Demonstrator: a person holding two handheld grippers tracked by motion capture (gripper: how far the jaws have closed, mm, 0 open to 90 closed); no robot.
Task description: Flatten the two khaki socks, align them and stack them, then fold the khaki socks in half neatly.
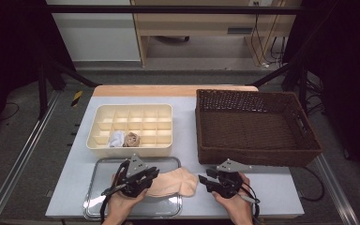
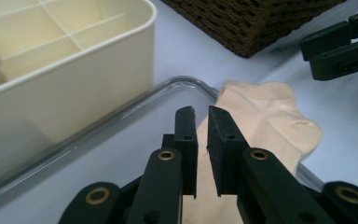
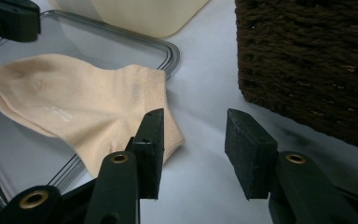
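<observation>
A peach ankle sock lies flat, half on a shiny metal tray and half on the table. My left gripper hovers over the sock's left part, pointing right. In the left gripper view its jaws stand nearly together with a narrow slit between them and nothing in it; the sock lies below and beyond. My right gripper is at the sock's right end, pointing left. Its jaws are wide apart and bare, with the sock's cuff beside the left one.
A cream compartment box behind the tray holds a white roll and a brown roll in its front row. A dark wicker basket stands at the right, close behind my right gripper. The table's front edge is just below both hands.
</observation>
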